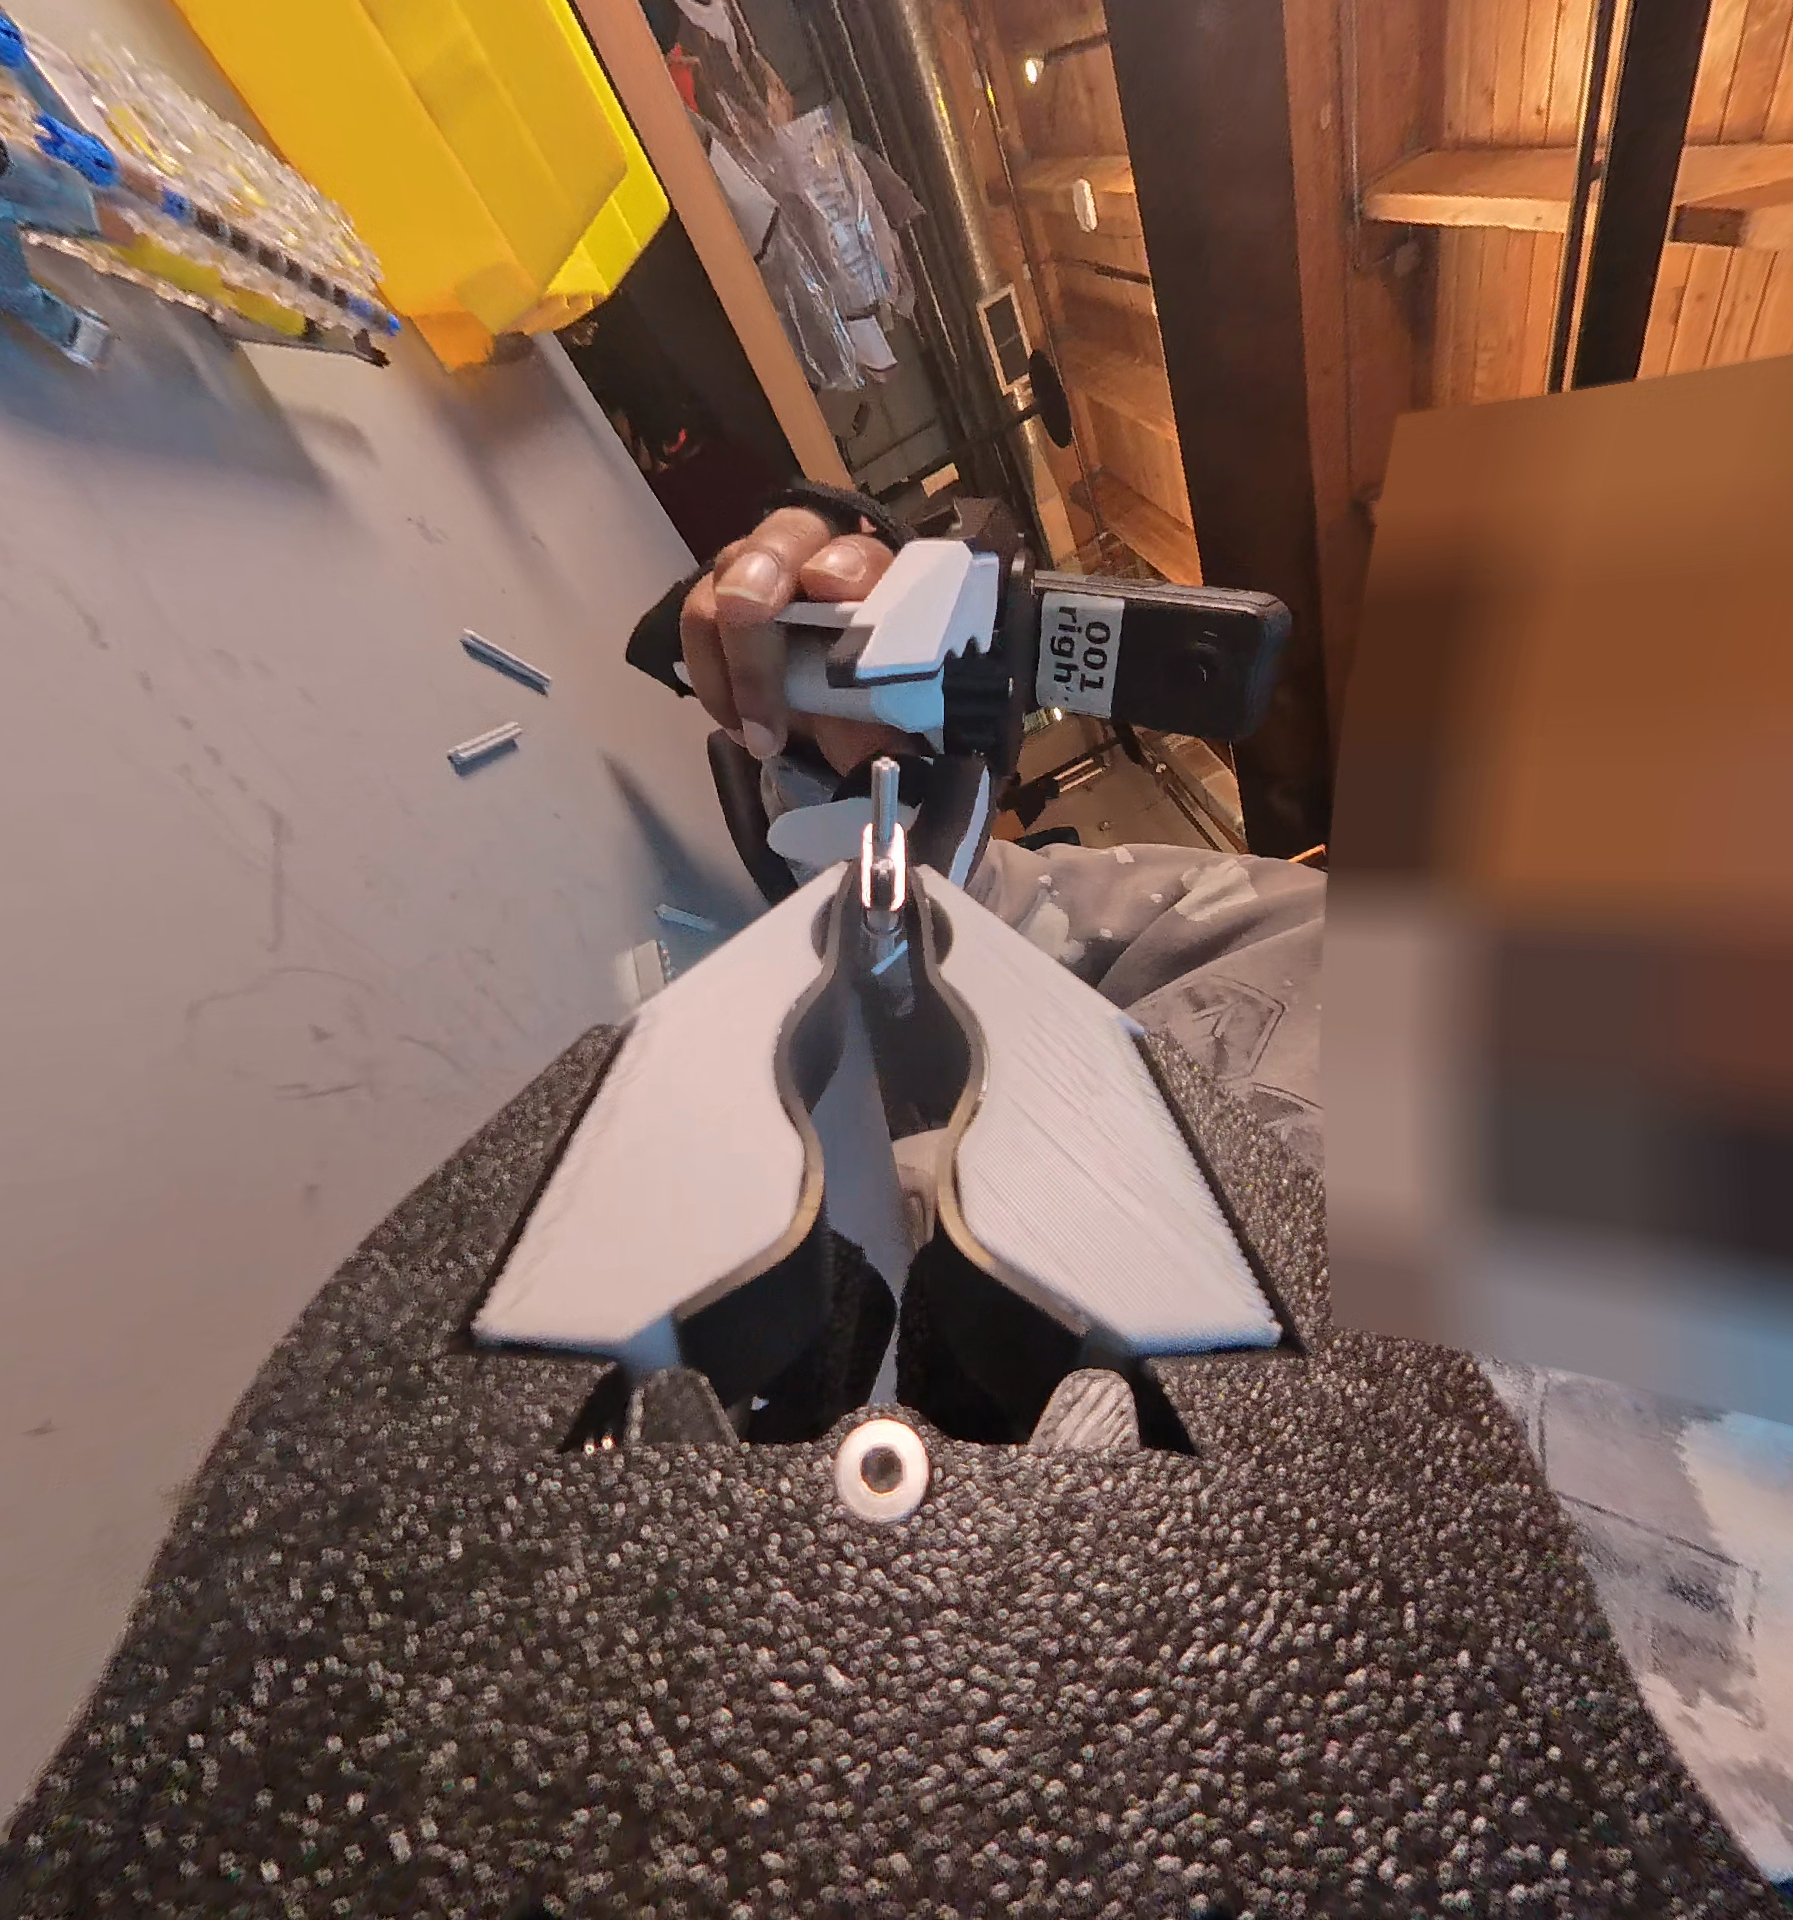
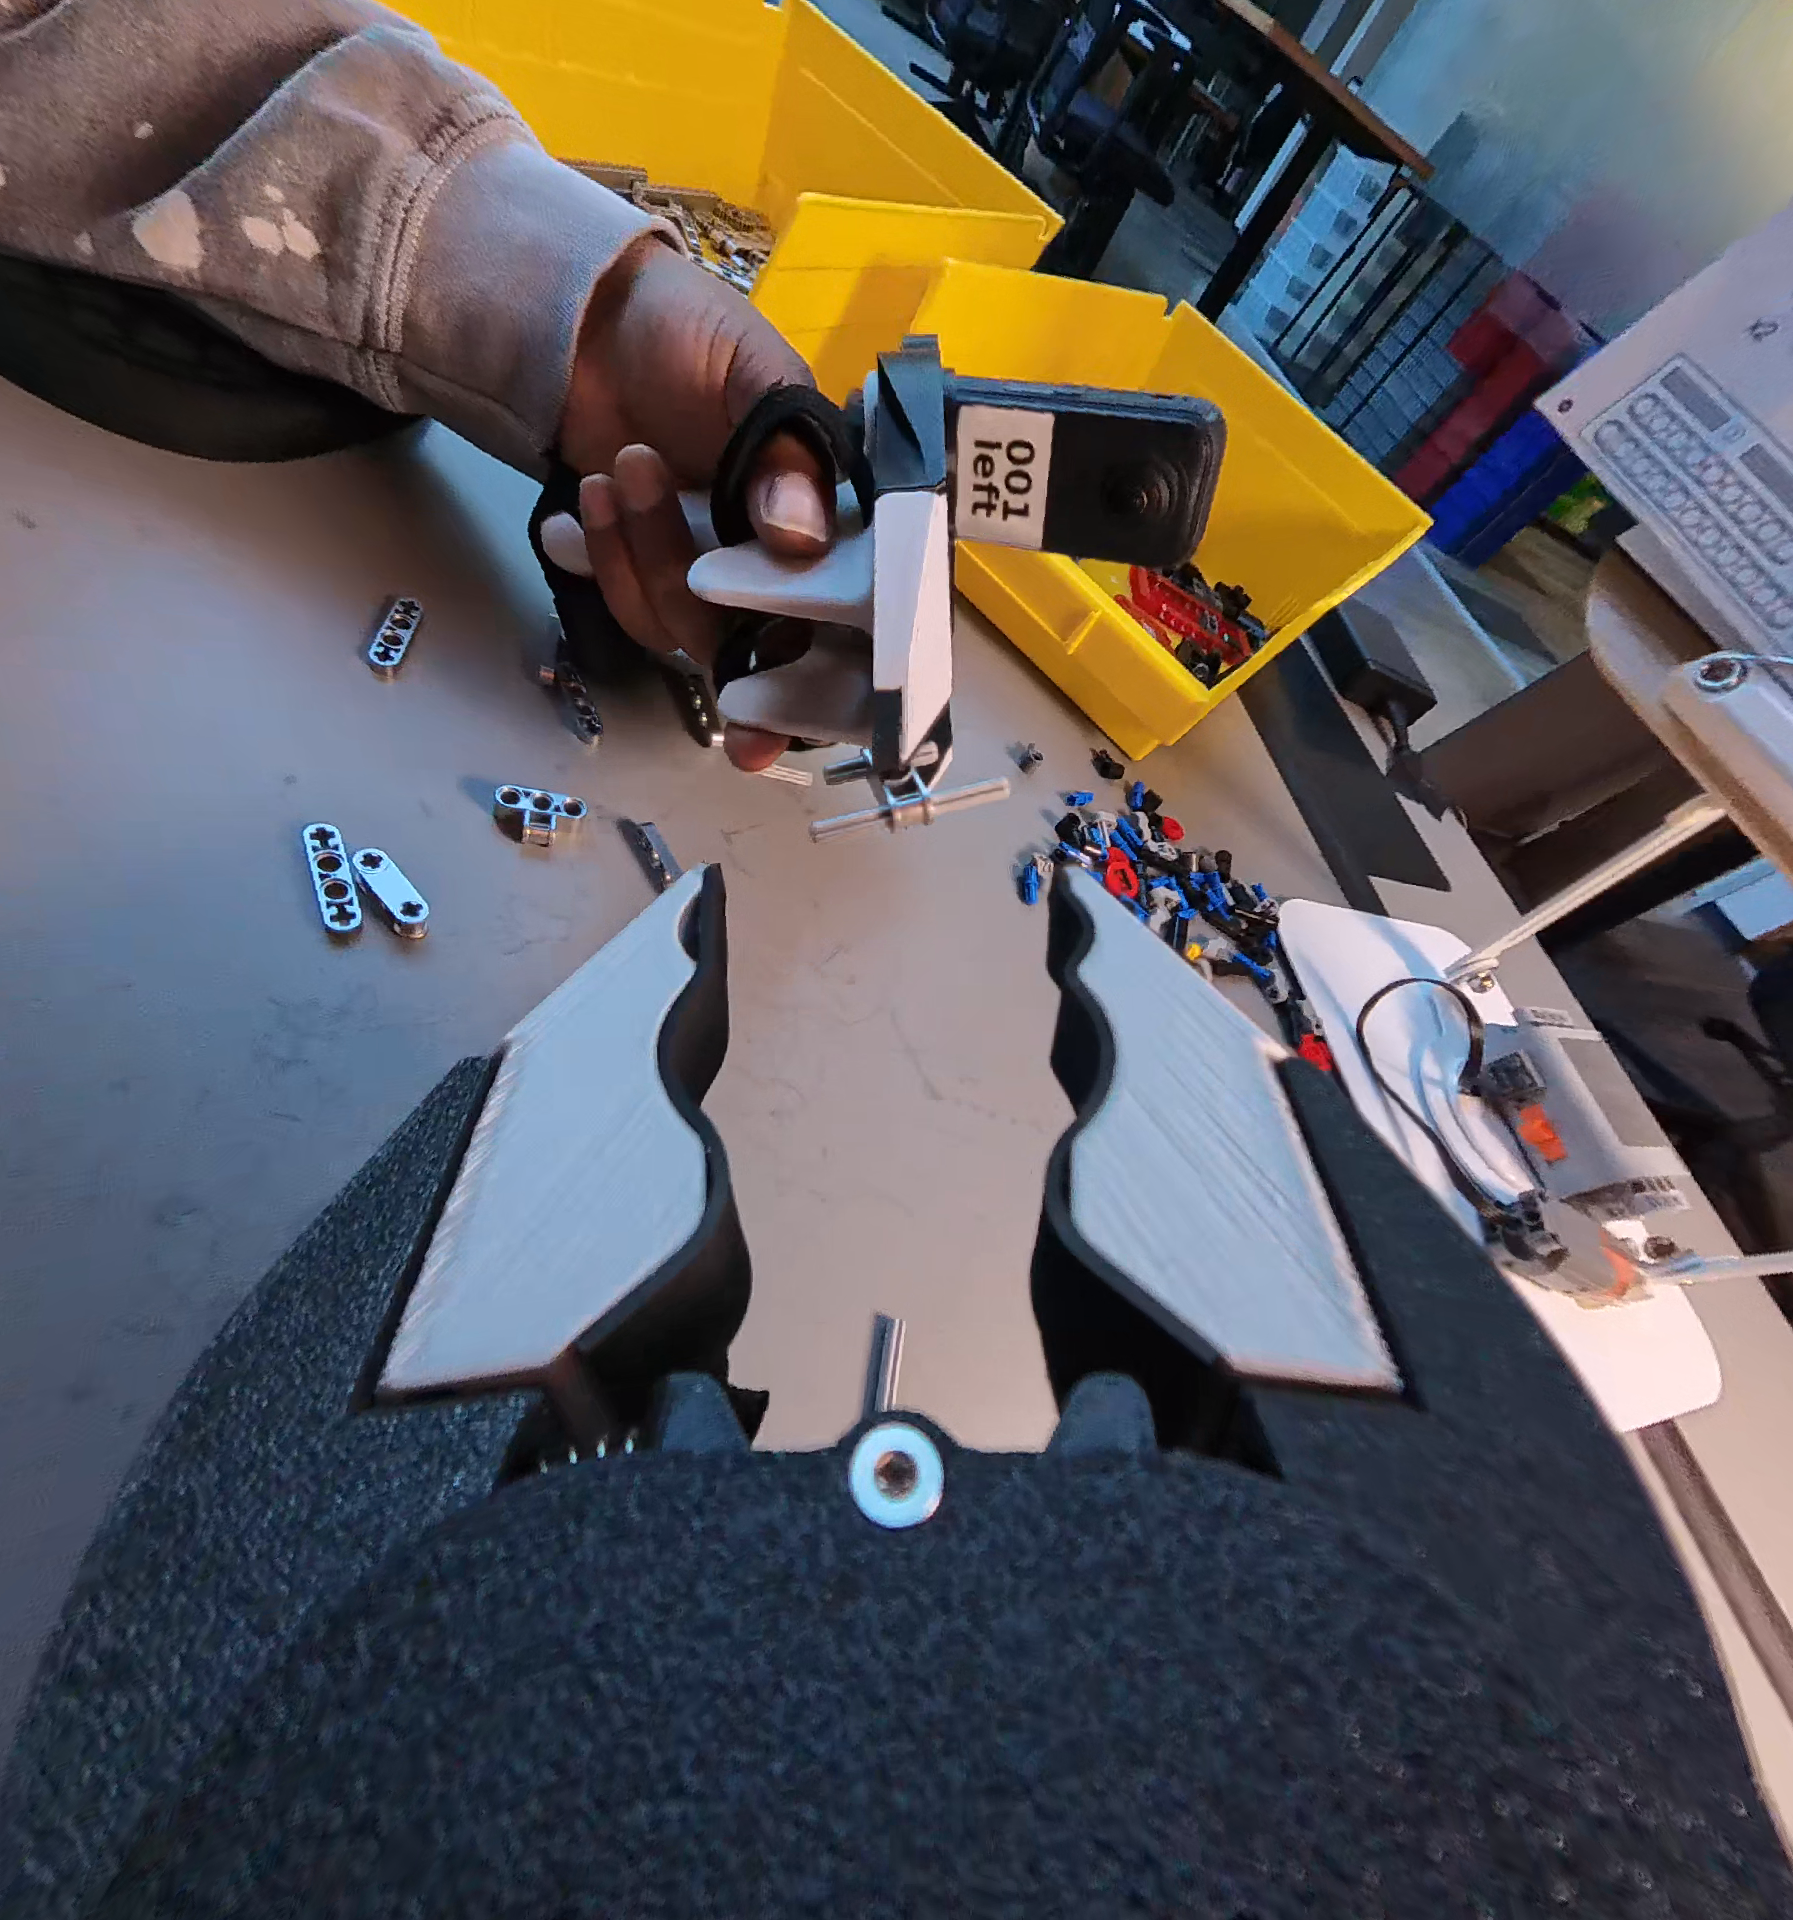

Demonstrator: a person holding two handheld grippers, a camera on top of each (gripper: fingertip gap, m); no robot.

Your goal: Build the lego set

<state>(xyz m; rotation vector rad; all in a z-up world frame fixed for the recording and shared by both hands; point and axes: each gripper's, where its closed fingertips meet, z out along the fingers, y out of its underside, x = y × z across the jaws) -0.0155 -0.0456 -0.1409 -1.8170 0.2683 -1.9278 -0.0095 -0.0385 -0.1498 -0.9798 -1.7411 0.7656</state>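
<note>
Left fingers (image 1: 879,883) pinched on small grey axle assy (image 1: 881,831), held above table (image 1: 196,831); right fingers (image 2: 887,904) wide apart, empty.

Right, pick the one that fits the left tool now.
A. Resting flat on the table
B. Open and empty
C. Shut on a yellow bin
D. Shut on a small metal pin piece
D: the left tool is closed, its tips pinching the small metal pin piece above the table.
</note>
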